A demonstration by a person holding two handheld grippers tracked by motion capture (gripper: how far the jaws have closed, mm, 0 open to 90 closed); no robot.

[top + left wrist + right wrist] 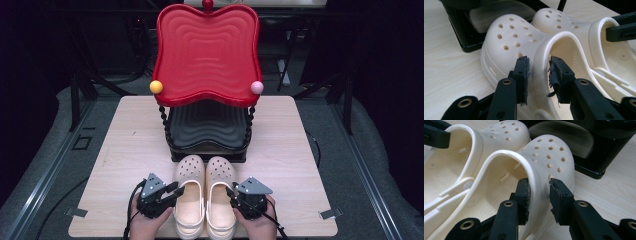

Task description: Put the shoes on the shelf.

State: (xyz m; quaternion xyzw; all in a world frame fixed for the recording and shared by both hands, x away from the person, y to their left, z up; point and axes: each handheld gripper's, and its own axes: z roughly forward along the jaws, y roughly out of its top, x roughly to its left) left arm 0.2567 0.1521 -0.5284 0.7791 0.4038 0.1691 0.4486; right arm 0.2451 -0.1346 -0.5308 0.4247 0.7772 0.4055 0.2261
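Observation:
Two cream clogs stand side by side at the table's front, toes toward a shoe rack. My left gripper (176, 190) (539, 72) is shut on the outer side wall of the left clog (191, 175) (511, 42), one pad outside and one inside the opening. In the same way my right gripper (231, 192) (539, 195) is shut on the outer side wall of the right clog (221, 175) (549, 152). Both clogs rest flat on the wood. The other gripper's black jaw shows at the edge of each gripper view.
Right behind the clogs stands a two-level rack: a red wavy top tray (207, 50) with yellow and pink knobs, and a black lower tray (207, 125). The wooden table (130, 150) has bare room left and right. Dark floor surrounds it.

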